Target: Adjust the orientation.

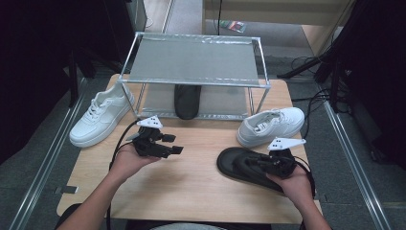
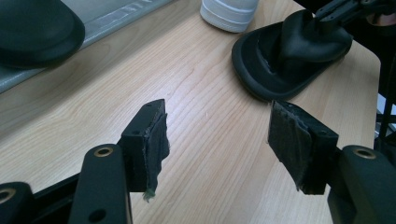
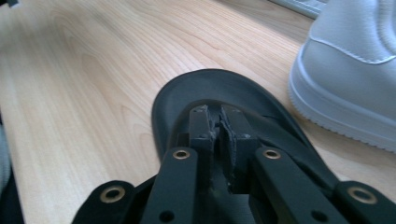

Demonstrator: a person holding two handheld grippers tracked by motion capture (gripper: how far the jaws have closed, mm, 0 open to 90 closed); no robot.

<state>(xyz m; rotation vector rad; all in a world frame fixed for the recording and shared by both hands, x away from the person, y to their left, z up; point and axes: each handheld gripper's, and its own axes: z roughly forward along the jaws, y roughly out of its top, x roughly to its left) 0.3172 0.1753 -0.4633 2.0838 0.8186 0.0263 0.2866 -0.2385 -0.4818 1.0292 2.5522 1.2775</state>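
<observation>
A black slipper (image 1: 237, 165) (image 2: 261, 70) (image 3: 187, 93) lies on the wooden table (image 1: 191, 182) at the front right. My right gripper (image 1: 256, 160) (image 3: 218, 122) sits over it, jaws nearly together and pinched on the slipper's strap (image 2: 308, 37), which rises to a peak under them. My left gripper (image 1: 173, 143) (image 2: 219, 135) hovers open above the middle left of the table, nothing between its frayed pads (image 2: 156, 140). A second black slipper (image 1: 186, 100) (image 2: 32, 28) rests on the lower shelf of the metal rack (image 1: 191, 60).
One white sneaker (image 1: 98, 120) stands at the table's left edge beside the rack. Another white sneaker (image 1: 270, 125) (image 2: 229, 11) (image 3: 350, 79) sits just behind the held slipper. The rack spans the back of the table. Bare wood lies between the two hands.
</observation>
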